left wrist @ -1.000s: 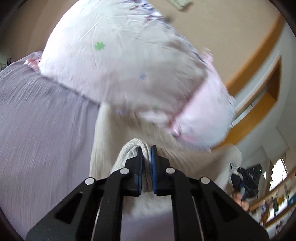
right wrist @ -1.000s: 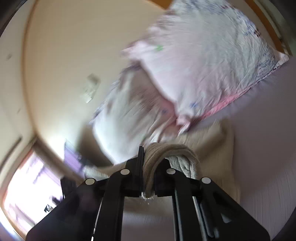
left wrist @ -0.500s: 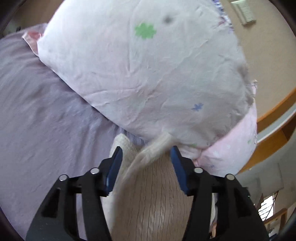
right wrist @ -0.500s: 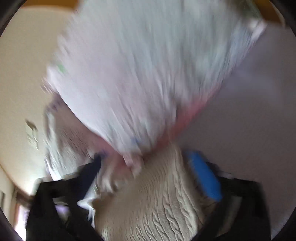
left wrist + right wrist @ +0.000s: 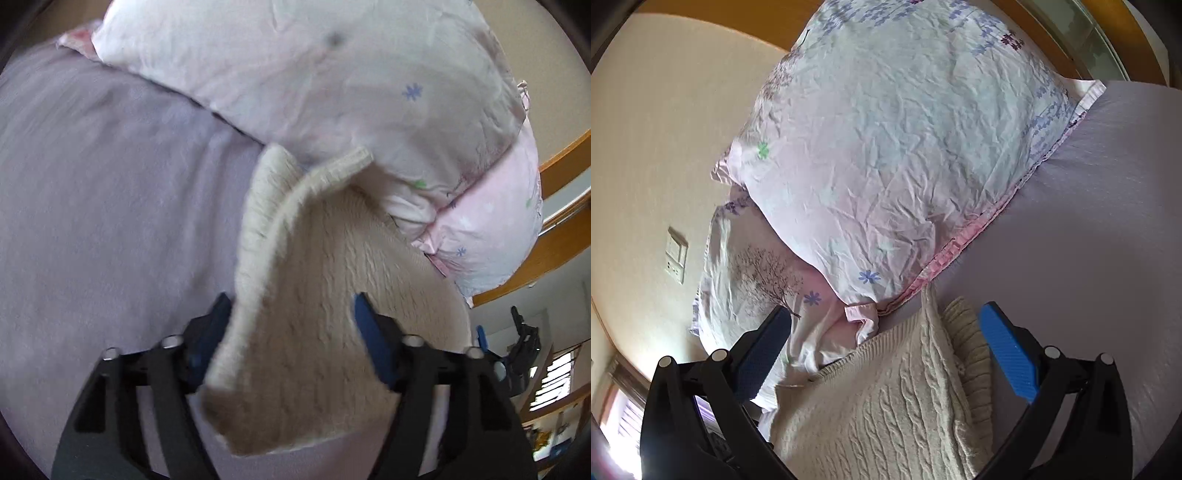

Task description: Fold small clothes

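The cream sweater (image 5: 317, 332) lies on the lilac bedsheet (image 5: 103, 206), its far edge pushed up against the flowered pillow (image 5: 314, 81) at the head of the bed. The left gripper (image 5: 291, 332) points along the sheet toward that pillow, tipped slightly down, with its two blue-padded fingers (image 5: 373, 343) spread wide to either side of the knit; the fabric sits loose between them and neither pad presses it, so the claw is released. A ribbed edge of the sweater curls up in a long fold just in front of the left finger and runs toward the pillow, ending in a small flap that rests against the pillowcase. In the right wrist view, the right gripper (image 5: 886, 354) also faces the pillow (image 5: 897, 147), rolled so the bed looks tilted, and its fingers (image 5: 1008, 358) stand far apart as well, released, with the cable-knit sweater (image 5: 886, 406) lying flat beneath and between them. A ribbed fold of the sweater sits just inside the right-hand finger. A second pillow (image 5: 753, 273) with a tree print lies under the flowered one, on the side nearer the wall (image 5: 653, 147), which carries a switch plate (image 5: 676, 254).
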Motion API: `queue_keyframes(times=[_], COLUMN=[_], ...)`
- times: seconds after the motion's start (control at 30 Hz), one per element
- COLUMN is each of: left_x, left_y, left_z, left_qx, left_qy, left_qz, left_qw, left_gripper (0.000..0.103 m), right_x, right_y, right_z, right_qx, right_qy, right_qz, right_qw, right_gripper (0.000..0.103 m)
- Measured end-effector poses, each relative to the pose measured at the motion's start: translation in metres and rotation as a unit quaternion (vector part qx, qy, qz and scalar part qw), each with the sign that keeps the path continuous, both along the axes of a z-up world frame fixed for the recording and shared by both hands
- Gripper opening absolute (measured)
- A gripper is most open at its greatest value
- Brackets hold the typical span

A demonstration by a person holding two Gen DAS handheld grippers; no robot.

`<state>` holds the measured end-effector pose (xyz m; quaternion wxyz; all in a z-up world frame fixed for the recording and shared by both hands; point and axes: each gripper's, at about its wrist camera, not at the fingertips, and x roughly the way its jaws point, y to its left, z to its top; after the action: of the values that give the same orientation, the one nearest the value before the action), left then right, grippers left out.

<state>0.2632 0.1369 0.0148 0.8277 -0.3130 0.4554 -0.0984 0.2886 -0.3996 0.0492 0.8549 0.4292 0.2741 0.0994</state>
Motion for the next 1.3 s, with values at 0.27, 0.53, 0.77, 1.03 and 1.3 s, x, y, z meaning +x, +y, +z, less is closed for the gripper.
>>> queue_keyframes(times=[0.27,0.53,0.77,1.03,1.3], left_x=[-0.005,0.015,0.03,0.009,0.014], left_y=[0.006,-0.129,-0.302,-0.2,-0.196], left_z=[-0.005,0.078,0.067,0.062,0.012], left_qx=[-0.187,-0.244,-0.22,-0.116,-0.03], left_qy=[-0.01,-0.117,-0.071,-0.089,-0.014], left_qz=[0.016,-0.125,-0.303,-0.188,-0.185], left_qw=[0.9823,0.9545,0.9246,0.9711,0.9823], left_gripper=[0.017,0.017,0.023,0.047,0.069], right_x=[0.002,-0.008,-0.009,-0.006,0.024], right_y=[-0.009,-0.024,-0.042,-0.019,-0.005], right_z=[-0.007,0.008,0.012,0.021,-0.034], right_qx=[0.018,-0.001,-0.052,-0.115,-0.082], right_qy=[0.015,-0.014,0.01,0.036,0.157], right_qz=[0.016,-0.002,-0.013,0.071,0.143], right_qw=[1.0,1.0,0.999,0.99,0.974], right_gripper=[0.102,0.102,0.102,0.102,0.1])
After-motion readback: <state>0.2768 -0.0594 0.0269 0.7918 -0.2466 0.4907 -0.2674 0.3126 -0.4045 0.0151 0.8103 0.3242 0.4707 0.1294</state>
